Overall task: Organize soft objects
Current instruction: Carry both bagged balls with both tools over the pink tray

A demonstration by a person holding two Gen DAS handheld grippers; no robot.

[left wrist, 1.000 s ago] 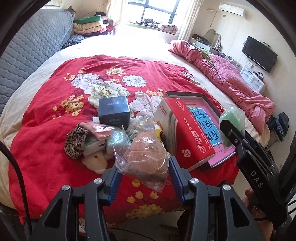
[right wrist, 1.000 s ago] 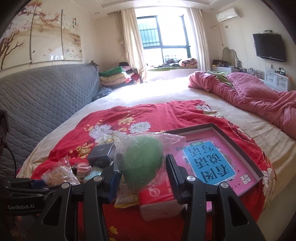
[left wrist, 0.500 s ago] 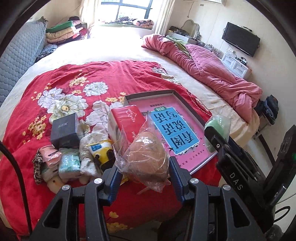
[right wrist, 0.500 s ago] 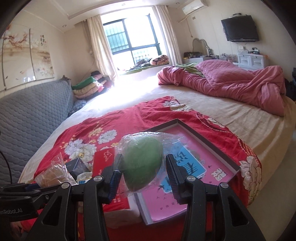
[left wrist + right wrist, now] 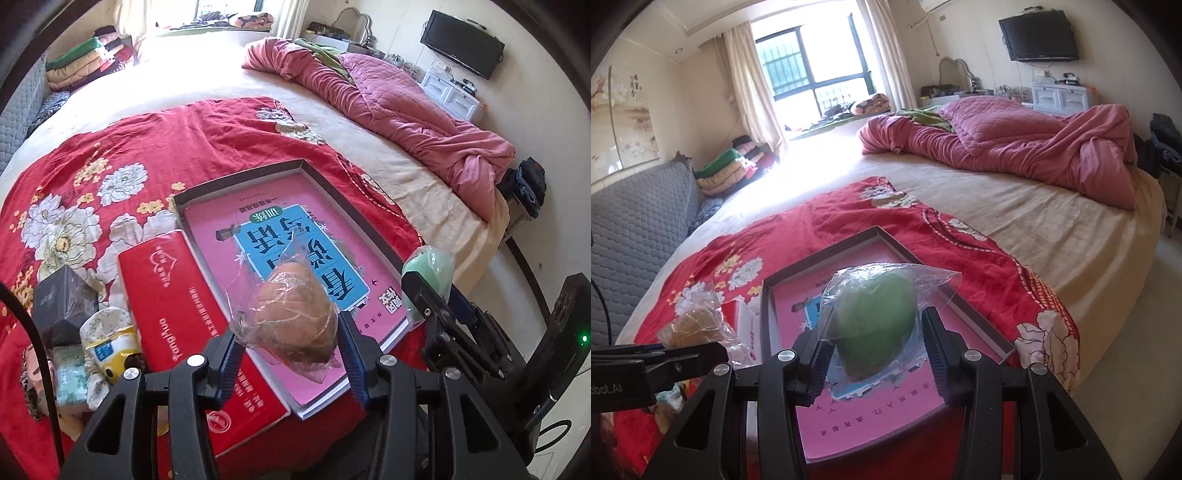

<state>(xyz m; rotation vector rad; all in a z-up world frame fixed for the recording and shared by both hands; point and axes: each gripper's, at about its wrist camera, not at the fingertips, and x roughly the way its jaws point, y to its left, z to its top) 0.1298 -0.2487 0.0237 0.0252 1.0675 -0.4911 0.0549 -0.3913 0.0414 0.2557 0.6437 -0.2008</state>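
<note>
Both grippers swung from the clutter pile to over the tray [image 5: 351, 218]: left gripper [image 5: 288, 354] jaws clamped on brown bagged sponge [image 5: 295, 325], right gripper [image 5: 875, 347] jaws on green bagged sponge [image 5: 875, 325]; drop-off looked near.

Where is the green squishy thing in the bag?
The green squishy thing is gripped in the right tool, above the pink book in the box on the red blanket.

pink book [image 5: 871, 417] partly hidden behind green pouch [image 5: 875, 332]

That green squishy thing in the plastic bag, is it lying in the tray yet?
No, the green bagged object is held between the right gripper pads, above the tray.
</note>
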